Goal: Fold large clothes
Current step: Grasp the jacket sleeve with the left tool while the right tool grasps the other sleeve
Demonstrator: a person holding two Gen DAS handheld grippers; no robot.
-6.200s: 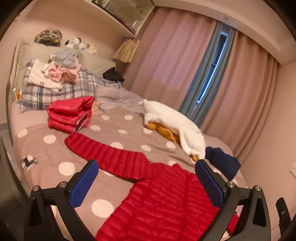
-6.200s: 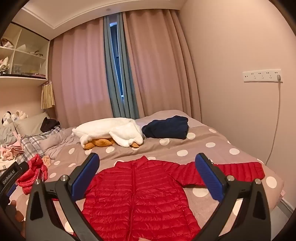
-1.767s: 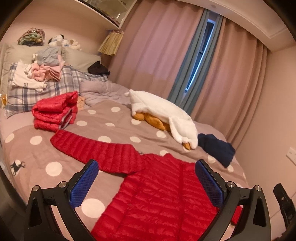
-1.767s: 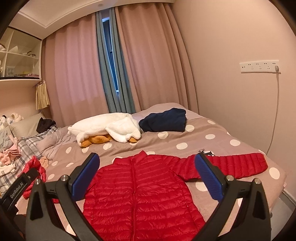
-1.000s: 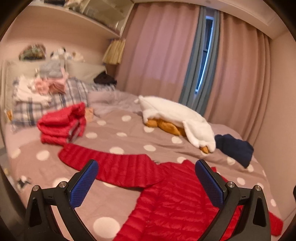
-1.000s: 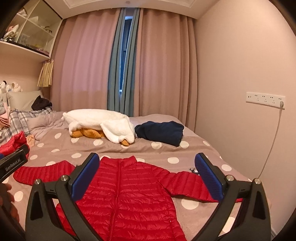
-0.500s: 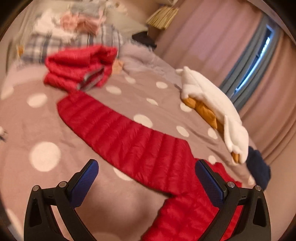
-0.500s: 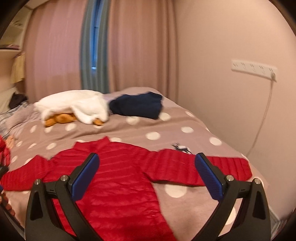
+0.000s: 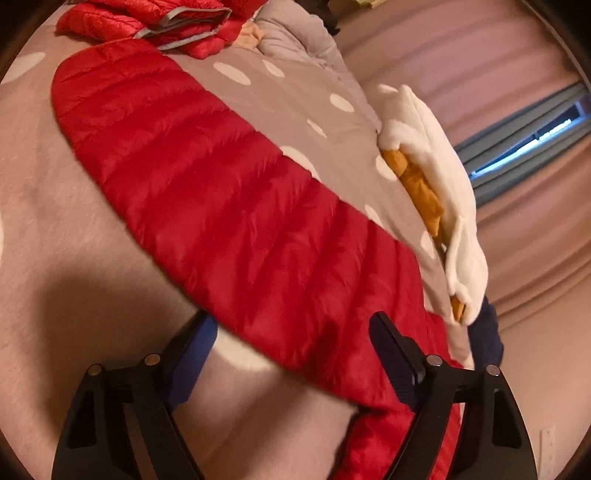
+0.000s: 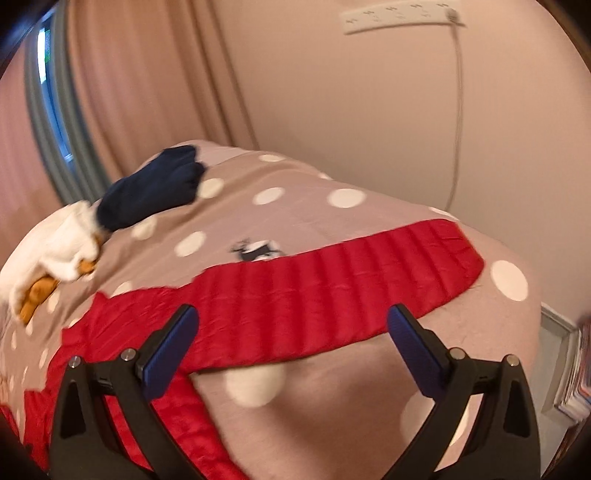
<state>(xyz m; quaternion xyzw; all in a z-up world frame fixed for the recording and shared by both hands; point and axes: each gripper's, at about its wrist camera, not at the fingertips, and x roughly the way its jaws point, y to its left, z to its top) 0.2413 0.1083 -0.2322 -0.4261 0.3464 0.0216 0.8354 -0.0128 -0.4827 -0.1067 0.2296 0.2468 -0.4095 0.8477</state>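
A red quilted down jacket lies spread flat on the dotted bedspread (image 9: 55, 229). Its left sleeve (image 9: 229, 192) runs diagonally up to the left in the left wrist view. My left gripper (image 9: 291, 332) hangs low over the sleeve's shoulder end, jaws closing; one finger is on the bedspread beside the sleeve's edge, the other over the red fabric, and the pads do not press it. In the right wrist view the right sleeve (image 10: 351, 280) stretches toward the bed's corner. My right gripper (image 10: 291, 325) stands open just above its near edge, holding nothing.
A folded red jacket (image 9: 159, 18) lies past the left cuff. A white fleece garment (image 9: 436, 166) over something orange and a navy garment (image 10: 155, 188) lie toward the curtains. A wall socket strip (image 10: 402, 16) with a cable hangs beyond the bed's corner. Books (image 10: 576, 369) are stacked on the floor.
Both grippers have dropped toward the bed and rolled, each now close over a sleeve of the red jacket. The left jaws stand narrower than before.
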